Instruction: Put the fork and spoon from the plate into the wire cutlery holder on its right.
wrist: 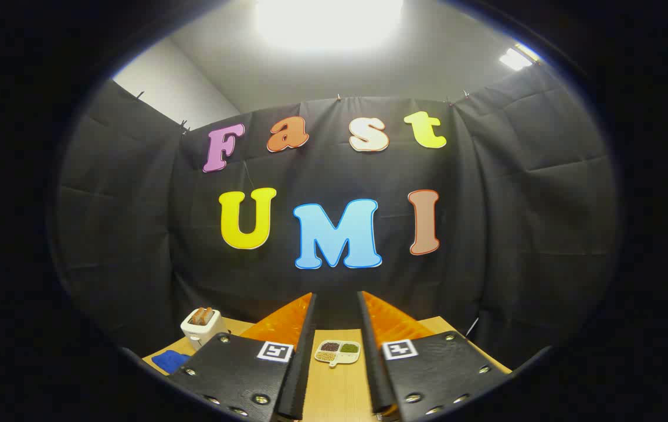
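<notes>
Holding fingers (pixel 336 305) parted and empty, lower centre, above tabletop (pixel 339 392); tilting down advisable, searching for plate, fork, spoon.

The gripper (pixel 336 305) is held level, its 2 fingers (pixel 304 351) parted with nothing clamped between them.

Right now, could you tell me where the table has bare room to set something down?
Bare wood of the table runs between the open, empty gripper fingers, up to the divided tray. It is crowded beside the left finger, where the toaster and blue cloth sit.
</notes>
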`<state>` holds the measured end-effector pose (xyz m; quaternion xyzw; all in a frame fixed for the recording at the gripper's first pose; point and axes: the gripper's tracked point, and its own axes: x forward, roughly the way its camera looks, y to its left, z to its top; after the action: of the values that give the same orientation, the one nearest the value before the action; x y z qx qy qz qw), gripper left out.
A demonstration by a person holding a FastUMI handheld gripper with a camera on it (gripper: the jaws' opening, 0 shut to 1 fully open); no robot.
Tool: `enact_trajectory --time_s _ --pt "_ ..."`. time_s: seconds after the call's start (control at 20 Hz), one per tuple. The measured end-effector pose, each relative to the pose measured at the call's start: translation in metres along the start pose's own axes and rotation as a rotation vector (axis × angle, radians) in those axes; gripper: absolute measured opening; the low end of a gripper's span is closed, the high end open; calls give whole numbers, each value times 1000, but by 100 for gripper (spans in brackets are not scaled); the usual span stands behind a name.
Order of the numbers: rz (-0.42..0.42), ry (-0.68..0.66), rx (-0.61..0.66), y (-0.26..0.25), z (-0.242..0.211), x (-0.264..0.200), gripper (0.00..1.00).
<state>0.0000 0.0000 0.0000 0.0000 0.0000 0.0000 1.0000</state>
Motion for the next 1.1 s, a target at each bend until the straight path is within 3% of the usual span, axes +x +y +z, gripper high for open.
enact_trajectory --time_s 0.8,1.1 --pt "34 25 4 18 -13 2 46" --pt "78 112 10 41 -58 7 46"
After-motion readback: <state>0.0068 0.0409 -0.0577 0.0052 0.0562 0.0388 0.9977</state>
